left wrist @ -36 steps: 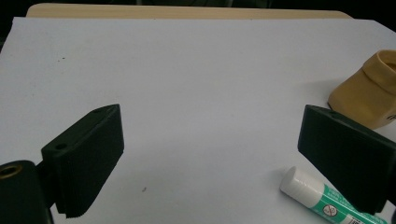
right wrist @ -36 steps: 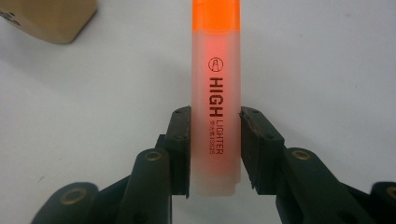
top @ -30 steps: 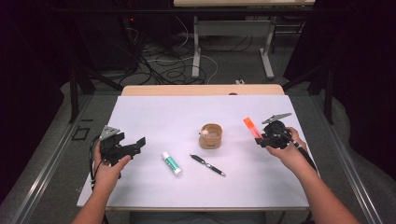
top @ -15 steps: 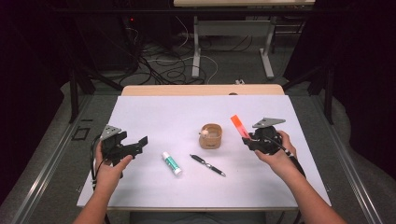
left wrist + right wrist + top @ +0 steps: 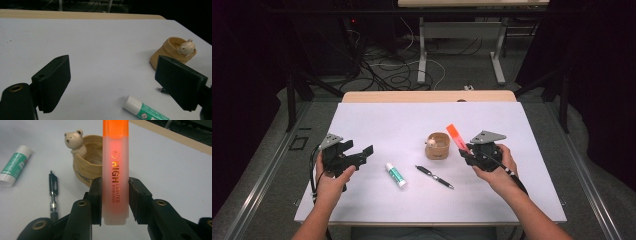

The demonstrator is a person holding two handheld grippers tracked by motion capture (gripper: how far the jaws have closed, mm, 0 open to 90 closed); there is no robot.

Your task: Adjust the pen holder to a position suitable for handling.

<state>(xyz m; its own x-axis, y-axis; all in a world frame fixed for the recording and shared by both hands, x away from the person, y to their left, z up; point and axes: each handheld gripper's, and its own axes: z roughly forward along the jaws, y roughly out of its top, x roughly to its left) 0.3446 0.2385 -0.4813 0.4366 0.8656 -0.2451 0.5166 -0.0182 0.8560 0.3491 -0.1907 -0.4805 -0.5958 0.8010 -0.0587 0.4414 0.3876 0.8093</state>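
You sit at white-topped rectangular table (image 5: 377, 125), pale wooden strip along its far edge (image 5: 427, 96). Grey floor (image 5: 462, 77) beyond, tangle of black and white cables (image 5: 387, 67) lying on it. White metal-legged desk frame (image 5: 459, 32) farther back. Dark angled struts (image 5: 312, 85) either side. Your surroundings very dim; walls possibly black curtain, hard to tell. Small red light (image 5: 354, 21) glows far left.
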